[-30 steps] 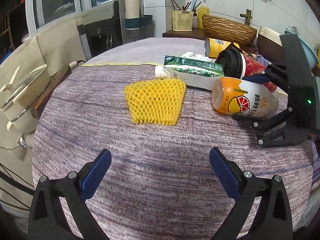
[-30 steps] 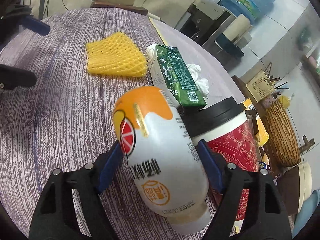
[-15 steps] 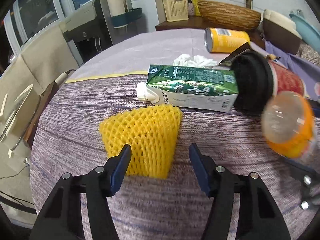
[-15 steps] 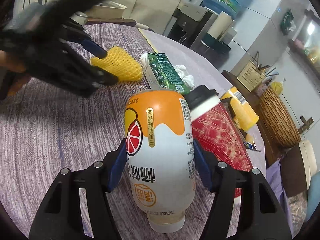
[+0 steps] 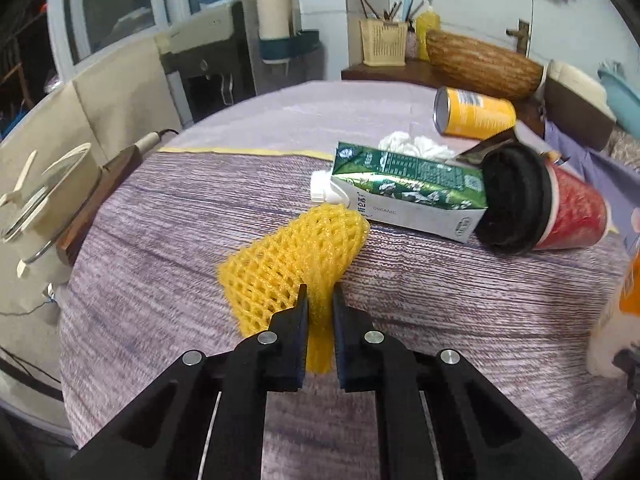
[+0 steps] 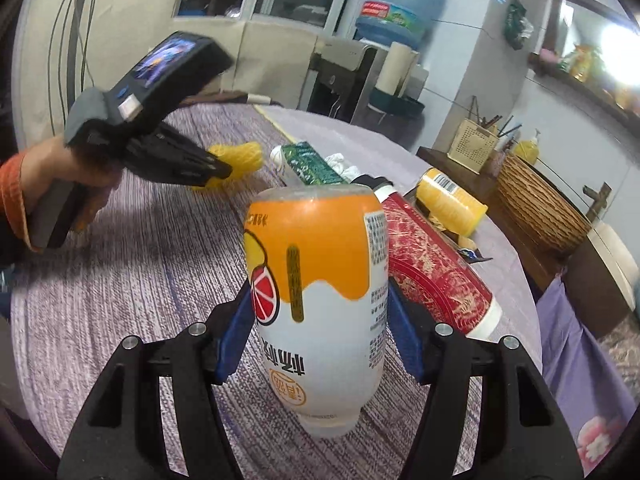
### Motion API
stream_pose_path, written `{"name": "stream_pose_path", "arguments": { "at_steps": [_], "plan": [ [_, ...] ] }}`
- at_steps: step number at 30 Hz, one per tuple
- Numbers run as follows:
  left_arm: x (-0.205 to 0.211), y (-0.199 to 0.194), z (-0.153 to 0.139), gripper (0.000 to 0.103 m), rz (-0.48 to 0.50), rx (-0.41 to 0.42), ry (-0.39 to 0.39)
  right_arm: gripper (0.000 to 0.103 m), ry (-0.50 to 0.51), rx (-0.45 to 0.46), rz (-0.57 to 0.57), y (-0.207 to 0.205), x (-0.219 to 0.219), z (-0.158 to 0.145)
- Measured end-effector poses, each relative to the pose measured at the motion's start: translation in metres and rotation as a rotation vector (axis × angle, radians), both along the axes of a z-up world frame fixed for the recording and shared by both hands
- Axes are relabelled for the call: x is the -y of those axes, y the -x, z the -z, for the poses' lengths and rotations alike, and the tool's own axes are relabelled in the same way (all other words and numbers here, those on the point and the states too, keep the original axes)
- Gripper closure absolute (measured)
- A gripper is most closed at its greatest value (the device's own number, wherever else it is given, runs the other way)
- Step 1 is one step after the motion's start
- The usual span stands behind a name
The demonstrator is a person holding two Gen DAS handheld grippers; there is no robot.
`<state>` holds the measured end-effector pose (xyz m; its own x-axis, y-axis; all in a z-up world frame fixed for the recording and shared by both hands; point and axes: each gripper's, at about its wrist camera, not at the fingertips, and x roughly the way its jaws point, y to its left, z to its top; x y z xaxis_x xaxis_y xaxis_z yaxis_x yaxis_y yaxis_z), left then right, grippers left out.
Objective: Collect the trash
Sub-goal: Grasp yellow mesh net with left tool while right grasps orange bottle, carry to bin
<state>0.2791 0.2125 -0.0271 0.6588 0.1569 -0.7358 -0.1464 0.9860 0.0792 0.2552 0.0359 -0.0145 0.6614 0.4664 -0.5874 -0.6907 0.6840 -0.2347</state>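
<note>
Trash on the desk (image 5: 168,240): yellow foam fruit net (image 5: 296,256), green milk carton (image 5: 404,196), red paper cup with black lid (image 5: 552,208), yellow can (image 5: 472,114), crumpled white tissue (image 5: 412,146), orange-and-white drink bottle (image 6: 320,300).

Left tongs (image 5: 320,312): have just been closing; now clenched on the near end of the foam net, a pinched fold of mesh between the pads. The net lies mid-desk, long axis running from the tongs toward the carton's cap at the far side, its rounded far end just beside the carton.

Right tongs (image 6: 320,340): have just closed slightly; grasping the drink bottle across its body, pads (image 6: 236,336) on both flanks. The bottle appears lifted clear of the desk, near its right edge, long axis along the tongs, cap end toward the camera, base pointing away and up.

Judgement: the step in hand is lifting both pieces away.
- Foam is soft; keep the pinch firm and lift straight up, so the free end does not drag the carton.
- The bottle is smooth; hold it level, no rolling.

Carton and cup lie on their sides, touching, along the far right of the desk; the can rests behind them.
</note>
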Motion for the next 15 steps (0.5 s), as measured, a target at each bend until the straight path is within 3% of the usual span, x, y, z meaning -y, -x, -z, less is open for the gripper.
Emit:
{"name": "stream_pose_path", "arguments": {
  "at_steps": [8,12,15],
  "plan": [
    [0.026,0.083,-0.035,0.092,0.046,0.175,0.063,0.041,-0.179,-0.028,0.064,0.024,0.041,-0.013],
    [0.054,0.115,-0.046,0.092,0.084,0.232,0.136,0.041,-0.251,-0.05,0.107,0.036,0.066,-0.015],
    [0.088,0.132,-0.051,0.092,0.118,0.281,0.127,0.041,-0.295,-0.054,0.151,0.048,0.09,-0.013]
  ]
}}
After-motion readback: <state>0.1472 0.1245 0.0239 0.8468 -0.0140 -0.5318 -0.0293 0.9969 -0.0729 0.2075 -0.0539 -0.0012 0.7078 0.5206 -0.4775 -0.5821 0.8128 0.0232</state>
